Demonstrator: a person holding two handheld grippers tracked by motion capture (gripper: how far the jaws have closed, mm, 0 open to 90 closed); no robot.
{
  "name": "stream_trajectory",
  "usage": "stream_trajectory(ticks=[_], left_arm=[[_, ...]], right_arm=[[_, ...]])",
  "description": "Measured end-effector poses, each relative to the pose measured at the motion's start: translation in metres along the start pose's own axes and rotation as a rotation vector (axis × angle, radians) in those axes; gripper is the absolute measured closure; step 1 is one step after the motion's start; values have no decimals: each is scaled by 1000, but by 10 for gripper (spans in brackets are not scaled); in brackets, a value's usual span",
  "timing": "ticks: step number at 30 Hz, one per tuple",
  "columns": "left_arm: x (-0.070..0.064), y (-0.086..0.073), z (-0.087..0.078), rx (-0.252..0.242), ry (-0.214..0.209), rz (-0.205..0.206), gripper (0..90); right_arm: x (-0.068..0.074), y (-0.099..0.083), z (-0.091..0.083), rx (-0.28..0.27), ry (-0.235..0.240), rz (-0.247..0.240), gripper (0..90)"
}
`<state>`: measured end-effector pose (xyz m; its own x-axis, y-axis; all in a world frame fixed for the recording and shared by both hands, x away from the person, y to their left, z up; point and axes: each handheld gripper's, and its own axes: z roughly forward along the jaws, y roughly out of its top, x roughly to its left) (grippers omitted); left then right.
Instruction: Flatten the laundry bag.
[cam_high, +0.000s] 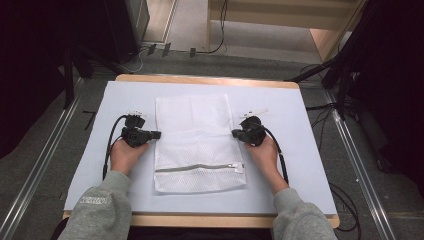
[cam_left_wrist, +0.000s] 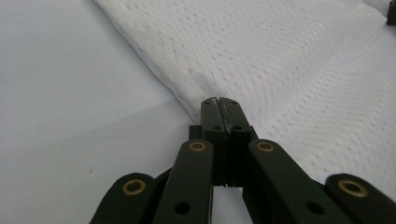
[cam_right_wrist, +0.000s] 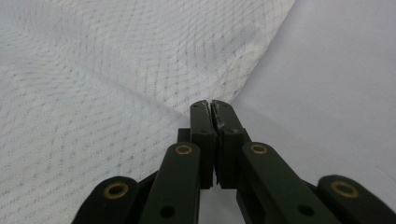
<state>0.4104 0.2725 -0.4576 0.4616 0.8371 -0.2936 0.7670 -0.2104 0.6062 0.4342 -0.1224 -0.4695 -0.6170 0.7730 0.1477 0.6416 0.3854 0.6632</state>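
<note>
Your left gripper (cam_high: 156, 134) sits left of centre in the high view, its jaws pointing toward the middle of the frame and meeting the left edge of the white mesh laundry bag (cam_high: 195, 135). Your right gripper (cam_high: 235, 133) mirrors it right of centre, meeting the bag's right edge at about the same height. Your left hand (cam_high: 125, 155) and right hand (cam_high: 264, 152) come up from the bottom of the frame, grey sleeves behind them.

The laundry bag lies flat in the middle of the frame on the pale sheet (cam_high: 300, 165) that covers the table (cam_high: 210, 80). Its long sides run up and down the picture, and its zipper (cam_high: 197, 168) crosses it near the lower end.

In the left gripper view, your left gripper (cam_left_wrist: 221, 103) has its jaws pressed together with no gap, right at the bag's edge in the centre of the frame. The mesh (cam_left_wrist: 280, 60) fills the upper right and puckers slightly toward the tips, so the jaws appear to have pinched the hem.

In the right gripper view, your right gripper (cam_right_wrist: 210, 105) is likewise closed tight at the centre, with the mesh (cam_right_wrist: 116, 70) spreading across the upper left and creasing toward the tips. The bag's edge runs straight to the jaws, so it appears nipped here too.
</note>
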Motion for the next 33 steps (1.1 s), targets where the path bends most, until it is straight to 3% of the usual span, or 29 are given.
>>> stream_trajectory(ticks=[5, 15, 20, 27, 30, 33], left_arm=[[0, 6, 6, -9, -13, -13, 900], [-3, 25, 17, -18, -29, 15, 900], [-3, 28, 19, -17, -49, 8, 899], [-4, 27, 11, 17, -81, 17, 727], [-6, 26, 6, 33, -97, 21, 654], [-9, 26, -1, 29, -93, 38, 582]], right_arm=[[-4, -5, -5, -6, -6, 25, 895], [-10, -21, -18, -17, -25, 51, 892], [-12, -26, -22, -28, -33, 69, 863], [-14, -23, -21, -44, -41, 56, 824], [-14, -21, -26, -62, -6, 52, 757], [-12, -20, -27, -50, 0, 24, 708]])
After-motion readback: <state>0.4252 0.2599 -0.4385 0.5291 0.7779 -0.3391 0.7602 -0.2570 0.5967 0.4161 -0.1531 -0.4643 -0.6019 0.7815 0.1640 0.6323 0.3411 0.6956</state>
